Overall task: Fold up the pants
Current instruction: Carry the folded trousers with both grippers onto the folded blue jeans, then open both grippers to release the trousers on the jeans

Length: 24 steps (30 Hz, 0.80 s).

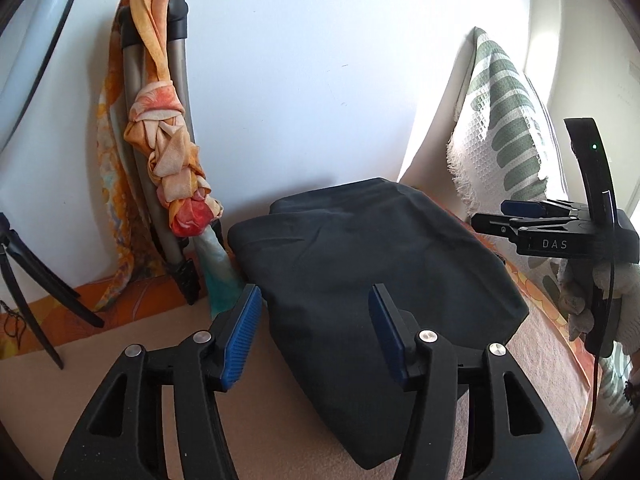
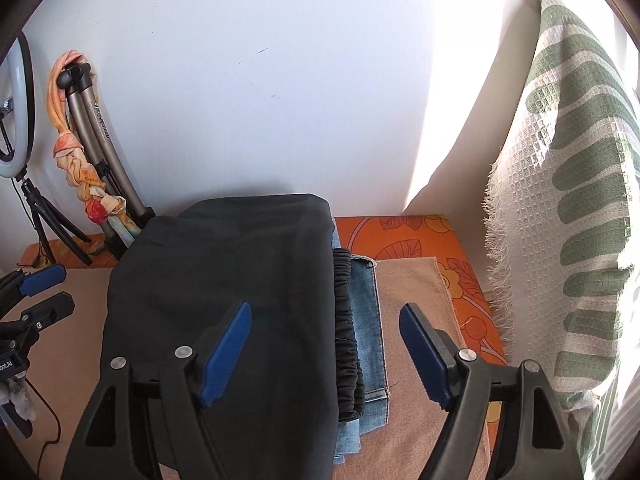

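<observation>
Pants [image 2: 224,300], dark and already doubled into a compact rectangular bundle, lie on a tan mat [image 2: 412,292], stacked over folded jeans [image 2: 366,320] whose blue edge shows just right of the bundle. The gathered waistband [image 2: 346,332] runs along the bundle's right side, touching the jeans. Left gripper [image 1: 316,334] hangs above the bundle's near left edge with jaws moderately apart and nothing between the pads; its right pad is over the cloth, its left pad over bare mat. Right gripper [image 2: 324,354] stands with jaws wide and empty, straddling the waistband side of the pants, left pad over dark cloth and right pad over the mat. Neither tool presses on the fabric. Behind the pants, a folded tripod [image 1: 160,152] wrapped in an orange scarf [image 1: 176,148] leans on the wall; a green-striped pillow [image 2: 576,216] stands well to the right of the pants.

Judged step: release after a fold, with the bundle apparently finished or nearly so. The next move probably calls for lifting both tools clear without snagging, or for a light squaring of the edges against the jeans below.
</observation>
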Each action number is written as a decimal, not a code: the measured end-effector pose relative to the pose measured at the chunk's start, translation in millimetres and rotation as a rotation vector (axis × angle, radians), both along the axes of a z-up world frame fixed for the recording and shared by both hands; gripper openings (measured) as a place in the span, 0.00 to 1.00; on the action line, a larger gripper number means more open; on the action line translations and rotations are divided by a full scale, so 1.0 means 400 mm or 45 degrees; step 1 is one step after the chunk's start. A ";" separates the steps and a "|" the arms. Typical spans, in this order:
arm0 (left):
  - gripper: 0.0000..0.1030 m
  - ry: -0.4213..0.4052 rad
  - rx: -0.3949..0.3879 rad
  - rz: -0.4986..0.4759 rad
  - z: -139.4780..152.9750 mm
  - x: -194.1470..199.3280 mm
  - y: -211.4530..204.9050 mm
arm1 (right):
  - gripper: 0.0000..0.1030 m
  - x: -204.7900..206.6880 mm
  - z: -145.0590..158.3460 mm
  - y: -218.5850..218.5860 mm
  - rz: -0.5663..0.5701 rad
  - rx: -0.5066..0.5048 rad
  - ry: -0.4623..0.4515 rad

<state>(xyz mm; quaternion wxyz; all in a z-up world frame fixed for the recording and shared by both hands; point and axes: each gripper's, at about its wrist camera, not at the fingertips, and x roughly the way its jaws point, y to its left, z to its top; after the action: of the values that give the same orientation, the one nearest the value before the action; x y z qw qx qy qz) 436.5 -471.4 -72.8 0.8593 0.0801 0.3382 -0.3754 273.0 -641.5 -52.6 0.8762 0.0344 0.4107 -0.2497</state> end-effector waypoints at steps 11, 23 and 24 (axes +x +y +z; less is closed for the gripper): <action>0.71 -0.042 -0.071 0.012 0.110 -0.113 0.110 | 0.91 -0.087 0.113 0.140 -0.045 -0.093 -0.049; 0.82 -0.117 -0.140 0.066 0.201 -0.259 0.305 | 1.00 -0.157 0.185 0.360 -0.070 -0.140 -0.127; 0.82 -0.126 -0.142 0.070 0.203 -0.276 0.320 | 1.00 -0.164 0.184 0.381 -0.072 -0.133 -0.134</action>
<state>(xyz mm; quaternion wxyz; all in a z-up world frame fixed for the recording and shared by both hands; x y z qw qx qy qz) 326.2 -343.2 8.5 0.8879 0.0414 0.2761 -0.3656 207.4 -489.2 21.0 0.8898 0.0134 0.3494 -0.2932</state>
